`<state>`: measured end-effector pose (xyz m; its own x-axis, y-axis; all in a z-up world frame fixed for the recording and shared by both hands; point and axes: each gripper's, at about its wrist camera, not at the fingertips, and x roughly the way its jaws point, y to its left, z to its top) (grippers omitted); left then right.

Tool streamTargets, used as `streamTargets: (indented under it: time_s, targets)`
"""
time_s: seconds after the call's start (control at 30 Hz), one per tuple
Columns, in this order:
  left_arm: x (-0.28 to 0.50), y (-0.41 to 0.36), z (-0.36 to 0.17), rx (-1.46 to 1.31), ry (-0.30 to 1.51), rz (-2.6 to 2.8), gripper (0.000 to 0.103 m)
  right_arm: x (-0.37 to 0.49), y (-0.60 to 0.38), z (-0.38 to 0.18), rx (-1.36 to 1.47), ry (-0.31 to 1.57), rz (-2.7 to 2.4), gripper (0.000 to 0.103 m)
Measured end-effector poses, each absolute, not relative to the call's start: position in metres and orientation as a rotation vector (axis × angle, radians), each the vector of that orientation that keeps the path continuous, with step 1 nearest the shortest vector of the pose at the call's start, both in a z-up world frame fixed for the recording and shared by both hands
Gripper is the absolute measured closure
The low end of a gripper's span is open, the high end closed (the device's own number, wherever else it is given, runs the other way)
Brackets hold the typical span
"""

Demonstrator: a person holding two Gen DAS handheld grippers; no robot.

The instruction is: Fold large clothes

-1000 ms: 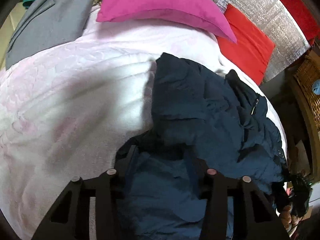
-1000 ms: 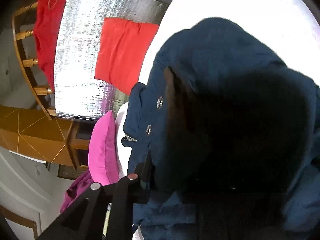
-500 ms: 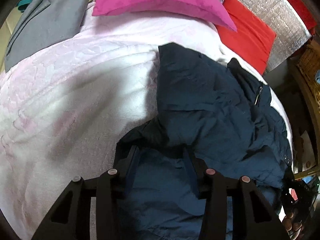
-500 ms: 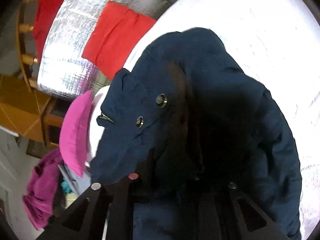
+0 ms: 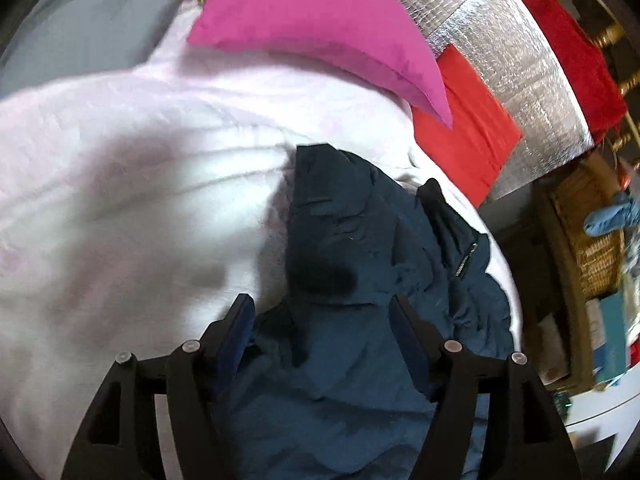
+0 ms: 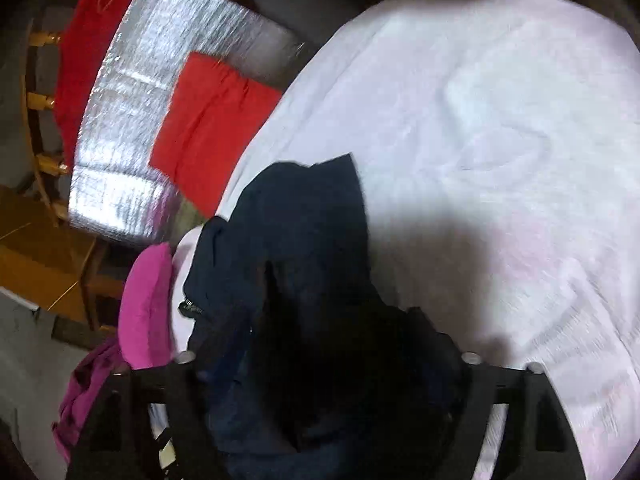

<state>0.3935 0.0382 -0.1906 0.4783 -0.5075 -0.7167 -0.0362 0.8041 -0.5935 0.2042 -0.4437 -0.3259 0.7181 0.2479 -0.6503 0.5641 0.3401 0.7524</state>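
Broadly, the scene is a wide bed under a pale pink-white textured bedspread point(image 5: 132, 184), and on it lies the task's garment, a large dark navy padded jacket with a metal zip pull point(image 5: 360, 264). It sits toward the bed's edge nearest the silver quilted foil panel point(image 5: 516, 92), well short of the bright magenta pillow point(image 5: 320, 28) at the head. A flat red cloth point(image 5: 464, 136) lies against the foil, near the jacket's far end.

As a judgement, the fold looks only partly made: the jacket is doubled into a bunched, creased heap with no clean edges, its zipped collar flopped to 1 side. Squaring the shape and making the final folds appear to be left.

The left gripper point(image 5: 320, 312) points forward over the near part of the jacket, tilted down toward it. Its 2 fingers stand wide apart with navy cloth lying between and beneath them; nothing is pinched, so it seems open and empty.

The right gripper point(image 6: 320, 360) comes at the jacket point(image 6: 304, 216) from the opposite end, low over the cloth. Dark fabric bulges up across its front and hides the fingers, so whether it grips the jacket I cannot tell.
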Motion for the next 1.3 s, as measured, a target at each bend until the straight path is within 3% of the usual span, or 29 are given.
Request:
streamTargets:
  time_s: [0.03,0.17,0.23,0.27,0.33,0.47,0.67,0.83,0.87,0.9,0.93,0.97,1.03,1.23,1.27,1.3]
  targets:
    - [0.396,0.036,-0.194,-0.604,1.053,-0.325,0.033,0.212,-0.437,-0.329,1.234,0.788,-0.216,0.005]
    - [0.397,0.017,-0.203,-0.565,1.078,-0.355,0.036,0.224,-0.437,-0.344,1.209,0.844,-0.172,0.006]
    - [0.397,0.009,-0.206,-0.516,1.087,-0.328,0.051,0.225,-0.434,-0.338,1.157,0.836,-0.179,0.024]
    - [0.395,0.008,-0.207,-0.507,1.084,-0.318,0.053,0.23,-0.43,-0.335,1.121,0.863,-0.179,0.049]
    - [0.391,0.008,-0.207,-0.5,1.07,-0.303,0.065,0.236,-0.426,-0.338,1.114,0.889,-0.16,0.059]
    - [0.386,0.008,-0.2,-0.483,1.055,-0.289,0.081,0.239,-0.418,-0.319,1.059,0.854,-0.183,0.072]
    - [0.38,0.009,-0.183,-0.41,1.042,-0.267,0.084,0.238,-0.417,-0.312,1.035,0.82,-0.212,0.073]
    - [0.383,0.01,-0.2,-0.408,1.143,-0.242,0.078,0.237,-0.427,-0.33,1.145,0.849,-0.229,0.069]
    - [0.383,0.011,-0.198,-0.412,1.142,-0.248,0.075,0.234,-0.429,-0.327,1.147,0.84,-0.225,0.064]
    - [0.382,0.013,-0.196,-0.426,1.14,-0.261,0.066,0.231,-0.43,-0.323,1.144,0.836,-0.224,0.047]
    - [0.381,0.016,-0.196,-0.454,1.139,-0.283,0.055,0.229,-0.431,-0.321,1.15,0.837,-0.22,0.037]
    - [0.38,0.017,-0.197,-0.479,1.14,-0.302,0.05,0.227,-0.432,-0.32,1.163,0.833,-0.212,0.027]
    - [0.38,0.019,-0.2,-0.52,1.155,-0.337,0.042,0.225,-0.433,-0.32,1.184,0.824,-0.202,0.027]
    - [0.384,0.013,-0.206,-0.544,1.155,-0.387,0.043,0.225,-0.435,-0.339,1.201,0.902,-0.163,0.028]
    - [0.384,0.013,-0.207,-0.547,1.153,-0.387,0.044,0.225,-0.435,-0.338,1.194,0.893,-0.161,0.033]
    - [0.385,0.012,-0.208,-0.541,1.144,-0.375,0.055,0.227,-0.434,-0.336,1.17,0.888,-0.161,0.05]
